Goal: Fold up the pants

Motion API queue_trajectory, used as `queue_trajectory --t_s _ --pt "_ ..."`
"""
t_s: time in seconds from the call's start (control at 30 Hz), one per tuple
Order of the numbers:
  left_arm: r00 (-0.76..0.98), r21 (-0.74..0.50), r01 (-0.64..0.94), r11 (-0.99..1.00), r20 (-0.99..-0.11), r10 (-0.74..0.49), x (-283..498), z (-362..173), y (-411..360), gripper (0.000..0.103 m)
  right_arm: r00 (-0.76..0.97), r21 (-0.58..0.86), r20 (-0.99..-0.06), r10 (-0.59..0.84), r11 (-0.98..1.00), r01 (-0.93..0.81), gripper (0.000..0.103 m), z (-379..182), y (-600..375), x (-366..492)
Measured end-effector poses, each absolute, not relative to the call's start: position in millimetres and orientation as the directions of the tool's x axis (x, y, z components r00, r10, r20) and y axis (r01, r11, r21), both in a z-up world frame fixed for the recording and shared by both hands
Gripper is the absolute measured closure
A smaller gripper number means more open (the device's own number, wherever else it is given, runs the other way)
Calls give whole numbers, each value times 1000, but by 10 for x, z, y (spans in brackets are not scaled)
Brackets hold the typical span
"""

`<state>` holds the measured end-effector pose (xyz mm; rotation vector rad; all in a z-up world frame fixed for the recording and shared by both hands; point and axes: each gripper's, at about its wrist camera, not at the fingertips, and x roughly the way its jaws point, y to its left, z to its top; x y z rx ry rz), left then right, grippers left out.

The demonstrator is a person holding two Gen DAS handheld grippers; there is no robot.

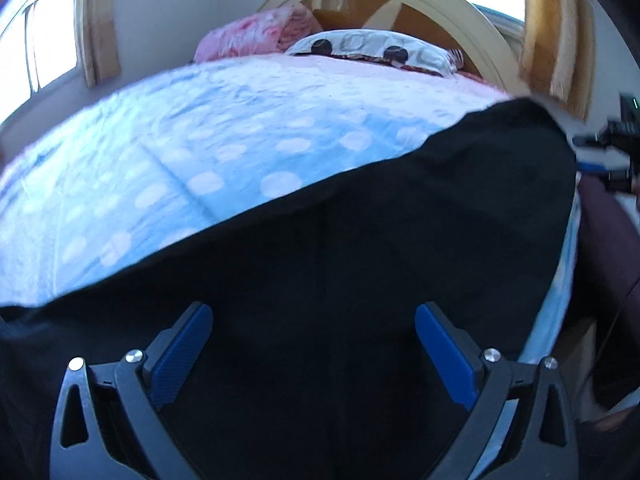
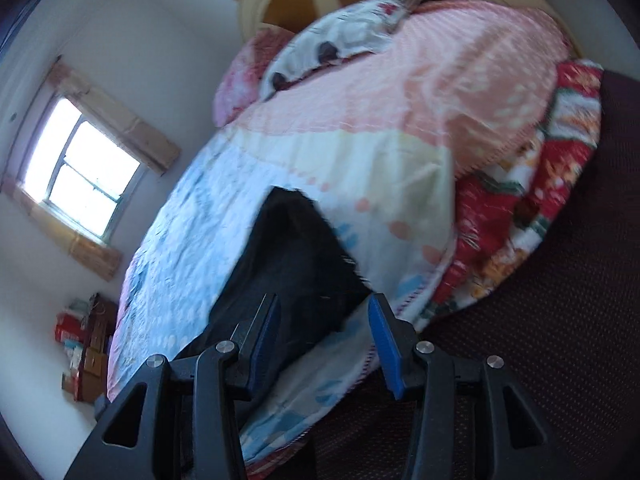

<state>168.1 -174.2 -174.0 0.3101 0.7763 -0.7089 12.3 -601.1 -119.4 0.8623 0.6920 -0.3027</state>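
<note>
We see the black pants [image 1: 340, 240] spread flat on the bed [image 1: 180, 152], covering its near edge, well short of the pillow [image 1: 368, 46] and headboard [image 1: 400, 4]. Our left gripper [image 1: 314, 334] hangs over the pants with jaws wide apart, holding nothing; our right gripper [image 2: 324, 328] is likewise spread at the pants' end, empty. Beyond the pants the bed's blue and pink quilt lies bare, with a window [image 2: 80, 172] in the wall left of it.
</note>
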Motion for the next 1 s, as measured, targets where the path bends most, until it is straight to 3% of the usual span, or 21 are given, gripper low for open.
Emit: queue_trajectory --t_s 0.1,0.27,0.5,0.6,0.87,1.0 --pt "507 19 684 730 -732 -455 1654 -1742 -1751 0 752 638 -656 67 582 504 55 -1282 -6111 161" --pt "506 24 684 729 -736 -450 1646 -1733 -1749 0 828 695 -542 142 630 347 55 -1015 -6014 277" --pt "511 29 687 727 -730 -454 1657 -1752 -1761 0 780 645 -608 150 666 375 55 -1103 -6037 480" --pt "508 27 691 723 -730 -458 1657 -1748 -1744 0 768 601 -635 79 675 428 55 -1160 -6111 400" --pt "518 36 688 725 -725 -455 1645 -1766 -1752 0 827 642 -549 121 695 324 55 -1250 -6356 498" --pt "519 37 688 725 -722 -457 1647 -1770 -1755 0 804 629 -567 182 726 279 55 -1248 -6374 649"
